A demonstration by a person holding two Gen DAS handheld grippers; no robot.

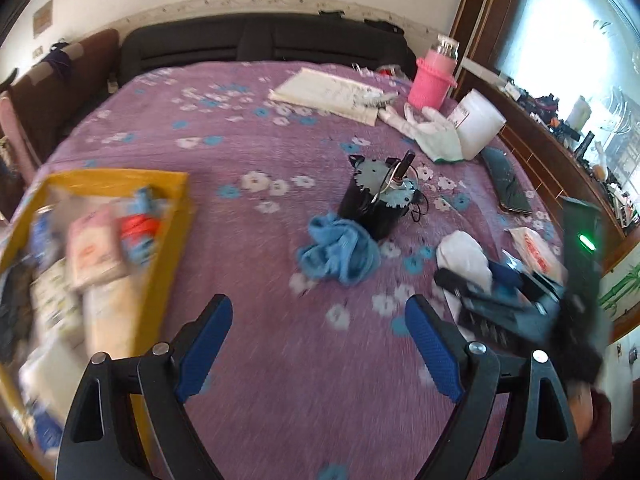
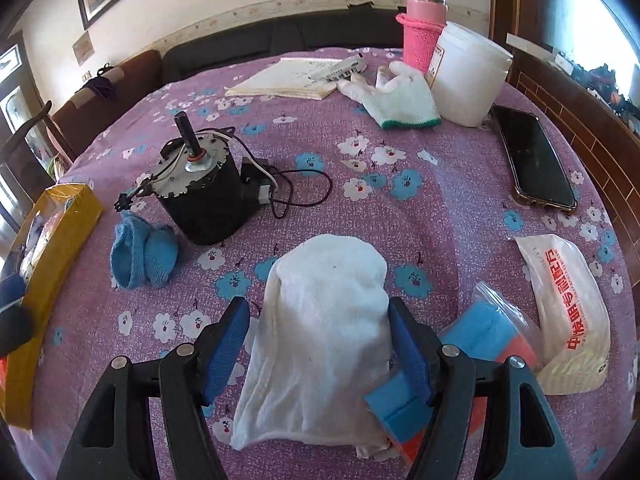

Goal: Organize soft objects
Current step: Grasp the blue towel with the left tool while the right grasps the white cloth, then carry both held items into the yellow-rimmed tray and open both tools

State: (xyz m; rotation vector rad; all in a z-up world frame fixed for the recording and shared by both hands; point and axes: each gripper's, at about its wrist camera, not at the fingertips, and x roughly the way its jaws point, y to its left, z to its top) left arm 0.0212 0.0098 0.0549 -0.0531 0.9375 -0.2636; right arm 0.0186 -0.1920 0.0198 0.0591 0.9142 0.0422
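Observation:
A white cloth (image 2: 324,320) lies on the purple bedspread between the blue pads of my right gripper (image 2: 320,344), whose jaws are open around it. My left gripper (image 1: 320,344) is open and empty above bare bedspread. A crumpled blue knit cloth (image 1: 338,250) lies ahead of it, beside a black motor (image 1: 374,200); the cloth also shows in the right wrist view (image 2: 140,252). A yellow box (image 1: 168,248) with packets and soft items sits at the left. A white glove (image 2: 394,98) lies farther back.
A phone (image 2: 536,160), a white tub (image 2: 468,76), a pink bottle (image 2: 424,28) and paper sheets (image 2: 288,78) lie at the back right. A printed packet (image 2: 572,312) and a bag of blue and red sponges (image 2: 492,332) lie right of my right gripper.

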